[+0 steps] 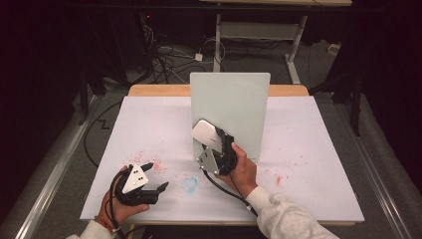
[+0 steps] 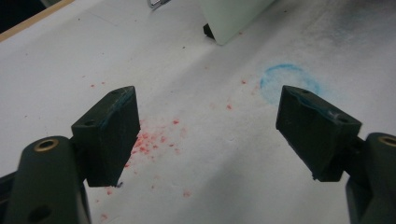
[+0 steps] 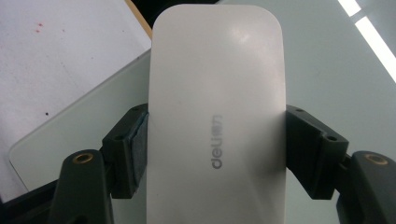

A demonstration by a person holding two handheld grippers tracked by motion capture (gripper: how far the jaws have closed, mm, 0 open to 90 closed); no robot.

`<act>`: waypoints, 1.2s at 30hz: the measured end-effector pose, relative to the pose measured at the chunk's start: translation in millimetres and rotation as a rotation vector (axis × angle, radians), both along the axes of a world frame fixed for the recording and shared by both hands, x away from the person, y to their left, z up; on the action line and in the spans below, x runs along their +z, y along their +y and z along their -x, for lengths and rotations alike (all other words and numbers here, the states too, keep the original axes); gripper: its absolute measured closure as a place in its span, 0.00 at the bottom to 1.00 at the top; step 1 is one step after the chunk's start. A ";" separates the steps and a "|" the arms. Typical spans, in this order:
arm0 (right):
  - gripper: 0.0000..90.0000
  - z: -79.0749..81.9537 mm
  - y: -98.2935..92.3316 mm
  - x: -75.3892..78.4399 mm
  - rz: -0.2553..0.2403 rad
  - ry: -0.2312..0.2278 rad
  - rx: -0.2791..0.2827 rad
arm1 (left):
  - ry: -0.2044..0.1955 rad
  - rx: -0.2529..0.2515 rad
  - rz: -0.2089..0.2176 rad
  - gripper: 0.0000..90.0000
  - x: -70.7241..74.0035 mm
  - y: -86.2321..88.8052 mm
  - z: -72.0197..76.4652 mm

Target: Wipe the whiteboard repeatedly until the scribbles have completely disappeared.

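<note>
A person sat at a table [image 1: 149, 129] covered with a white sheet, a gripper in each hand. Near the middle of the table stood a pale board [image 1: 234, 104], upright, its face toward the person.

The right gripper [image 1: 211, 142] was raised in front of the lower left part of that board, and its jaws were closed on a white eraser [image 1: 205, 131] with rounded corners. In the right gripper view the eraser [image 3: 217, 112] was pinched at its two long sides, one jaw on each, with grey "deli" lettering running along its face. Behind it lay the pale board [image 3: 336, 60], and the eraser looked pressed against it or very near it; I could not tell whether they touched. The right hand [image 1: 241, 172] wrapped the gripper's body, a light sleeve behind it, and a black cable trailed down from it toward the table's near edge.

The left gripper [image 1: 154, 177] was low over the near left part of the table, resting in the left hand [image 1: 119, 206]. Its jaws stood wide apart with nothing between them, well apart from the board. In the left gripper view a scatter of red specks [image 2: 154, 140] marked the sheet between the jaws, and a faint blue ring [image 2: 289, 81] showed just beyond the far jaw. The board's bottom corner [image 2: 229, 23] stood farther off on a dark foot.
</note>
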State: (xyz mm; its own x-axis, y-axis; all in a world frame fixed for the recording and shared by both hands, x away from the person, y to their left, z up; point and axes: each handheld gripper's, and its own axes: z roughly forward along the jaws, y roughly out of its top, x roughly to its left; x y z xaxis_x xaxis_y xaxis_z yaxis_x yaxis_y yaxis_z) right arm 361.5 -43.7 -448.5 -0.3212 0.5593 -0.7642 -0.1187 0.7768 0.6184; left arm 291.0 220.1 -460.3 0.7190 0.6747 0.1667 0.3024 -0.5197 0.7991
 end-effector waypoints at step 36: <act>0.35 -0.2 -8.9 7.1 -0.009 0.016 -0.047 | 0.000 0.002 -0.012 0.23 0.0 1.1 1.3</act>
